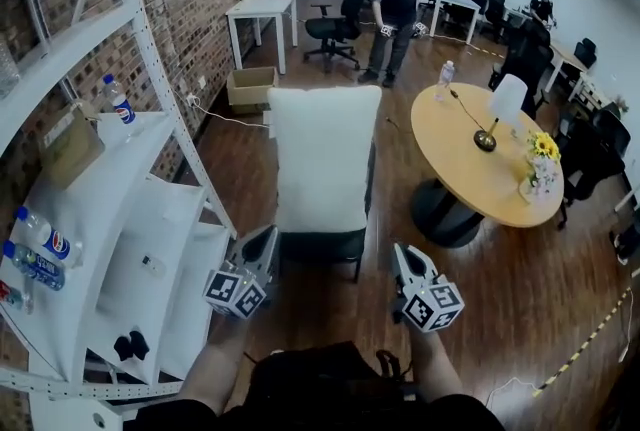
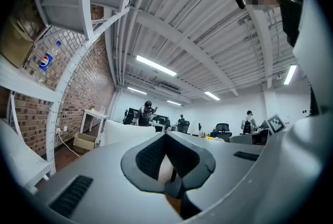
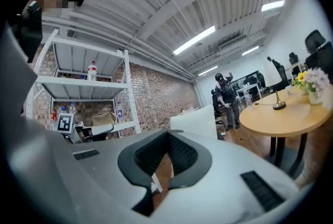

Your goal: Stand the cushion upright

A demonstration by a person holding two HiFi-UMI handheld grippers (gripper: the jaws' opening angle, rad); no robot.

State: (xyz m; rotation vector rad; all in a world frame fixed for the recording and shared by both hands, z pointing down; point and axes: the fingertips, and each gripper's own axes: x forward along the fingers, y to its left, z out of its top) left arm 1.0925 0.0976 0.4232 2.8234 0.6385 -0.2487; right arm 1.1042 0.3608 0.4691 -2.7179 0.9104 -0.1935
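— So, where's the cushion (image 1: 325, 159)?
— Mid-scene; white, standing upright on the dark chair (image 1: 320, 247); round table (image 1: 480, 169) to its right, shelf rack (image 1: 150, 209) to its left.
— Left gripper (image 1: 267, 239)?
— Near side, by the chair's left front corner; jaws pressed together, nothing betw. them; clear of the cushion.
— And the right gripper (image 1: 404, 253)?
— Near side too, right of the chair; jaws together, empty; also apart from the cushion.
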